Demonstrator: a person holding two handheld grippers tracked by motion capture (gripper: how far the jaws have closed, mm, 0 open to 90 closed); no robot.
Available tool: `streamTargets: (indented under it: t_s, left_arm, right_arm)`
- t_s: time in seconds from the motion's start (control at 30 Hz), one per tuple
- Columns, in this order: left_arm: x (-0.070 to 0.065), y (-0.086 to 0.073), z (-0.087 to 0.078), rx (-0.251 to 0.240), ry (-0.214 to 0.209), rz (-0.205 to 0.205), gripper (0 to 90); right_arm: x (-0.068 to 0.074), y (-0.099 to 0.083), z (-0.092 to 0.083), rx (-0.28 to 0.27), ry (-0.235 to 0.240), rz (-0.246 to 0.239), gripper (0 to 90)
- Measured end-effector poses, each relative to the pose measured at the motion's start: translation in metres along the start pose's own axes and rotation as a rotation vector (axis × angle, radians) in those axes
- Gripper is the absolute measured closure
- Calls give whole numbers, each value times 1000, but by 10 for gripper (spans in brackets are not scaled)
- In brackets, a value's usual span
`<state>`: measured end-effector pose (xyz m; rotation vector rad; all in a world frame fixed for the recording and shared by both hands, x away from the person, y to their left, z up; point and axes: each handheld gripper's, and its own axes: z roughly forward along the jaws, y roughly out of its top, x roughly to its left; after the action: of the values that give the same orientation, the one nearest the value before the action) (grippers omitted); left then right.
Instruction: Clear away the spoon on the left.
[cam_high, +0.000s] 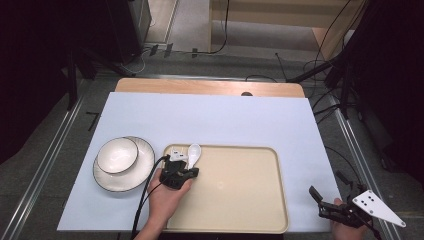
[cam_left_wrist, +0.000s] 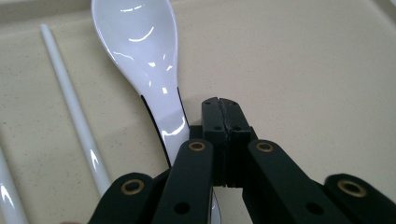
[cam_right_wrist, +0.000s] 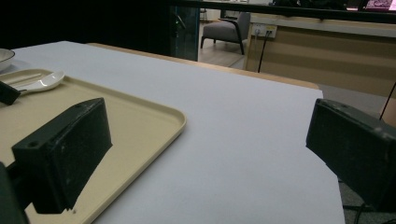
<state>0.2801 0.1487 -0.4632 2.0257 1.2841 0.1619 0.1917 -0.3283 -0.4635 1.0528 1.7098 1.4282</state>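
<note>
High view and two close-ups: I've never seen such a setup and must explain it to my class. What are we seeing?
A person holds a two-jawed tool in each hand. The high view looks down from above; the other cameras ride on the tools. On the table are a beige tray with a white spoon and white sticks, and a bowl on a plate. The left tool is shut beside the spoon's handle; the right tool is open, empty.

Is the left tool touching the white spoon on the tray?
Cannot tell. In the left gripper view the left tool is shut, its jaws pressed together just beside the white spoon handle, which passes under them; no clear contact or gap shows.
</note>
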Motion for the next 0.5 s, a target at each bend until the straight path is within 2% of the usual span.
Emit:
streamTargets:
  t_s: [0.1, 0.2, 0.23, 0.27, 0.33, 0.37, 0.4, 0.43, 0.47, 0.5]
  left_arm:
    - [2, 0, -1, -9, -5, -4, 890]
    - [2, -1, -6, -40, -34, -1, 833]
    - [0, -1, -11, -71, -56, 16, 770]
    - [0, -1, -11, -71, -56, 16, 732]
    - [0, -1, -22, -130, -91, 12, 682]
    - [0, -1, -22, -130, -91, 12, 637]
    - [1, 0, -27, -150, -100, 7, 637]
    - [2, 1, -30, -165, -112, -6, 532]
    - [4, 5, -37, -181, -150, -24, 470]
    - [4, 5, -37, -181, -150, -24, 417]
  right_arm:
    - [0, 0, 0, 1, -2, 2, 2]
    - [0, 0, 0, 1, -4, -1, 2]
    - [1, 0, -1, 4, -3, -3, 1]
    - [1, 0, -1, 4, -3, -3, 1]
    - [1, 0, 0, 4, -2, -2, 2]
    - [1, 0, 0, 6, -3, -3, 2]
    - [1, 0, 0, 6, -3, -3, 2]
    - [0, -1, 0, 7, -2, -7, 2]
    - [1, -1, 1, 11, -3, -8, 2]
    - [1, -1, 1, 11, -3, -8, 2]
